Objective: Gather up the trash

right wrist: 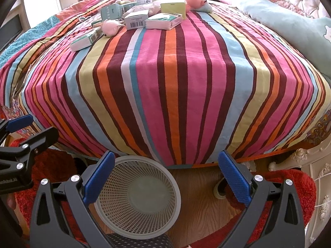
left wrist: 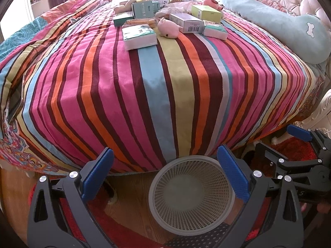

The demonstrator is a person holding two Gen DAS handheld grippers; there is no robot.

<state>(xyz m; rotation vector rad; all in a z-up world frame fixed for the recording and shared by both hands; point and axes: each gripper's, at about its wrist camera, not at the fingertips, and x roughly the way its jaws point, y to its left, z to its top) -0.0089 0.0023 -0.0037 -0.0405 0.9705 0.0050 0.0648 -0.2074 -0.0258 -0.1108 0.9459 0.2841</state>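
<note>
- Step: start of collection. My left tongs [left wrist: 165,173] and right tongs [right wrist: 166,177] are both spread, holding nothing.
- Trash, the small cardboard boxes [left wrist: 186,21] and crumpled wrappers [left wrist: 178,6], sits far across the striped bedspread [left wrist: 157,86].
- Grey mesh plastic wastebasket [left wrist: 191,196] is on the floor at the bed's edge and looks empty.
- Next: a long reach across the bed to the nearest white-green box [left wrist: 139,37].
- In the way: pink plush toy [left wrist: 168,29] lies among the boxes and isn't trash.

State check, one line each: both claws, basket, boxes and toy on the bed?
left claw: open, holding nothing, above the basket.
right claw: open, holding nothing.
mesh basket: upright on the floor at the foot of the bed, empty.
barcode box: closed, lying flat on the bedspread.
yellow-green box: closed, on the bedspread.
pink plush toy: lying on the bedspread among the boxes.
</note>
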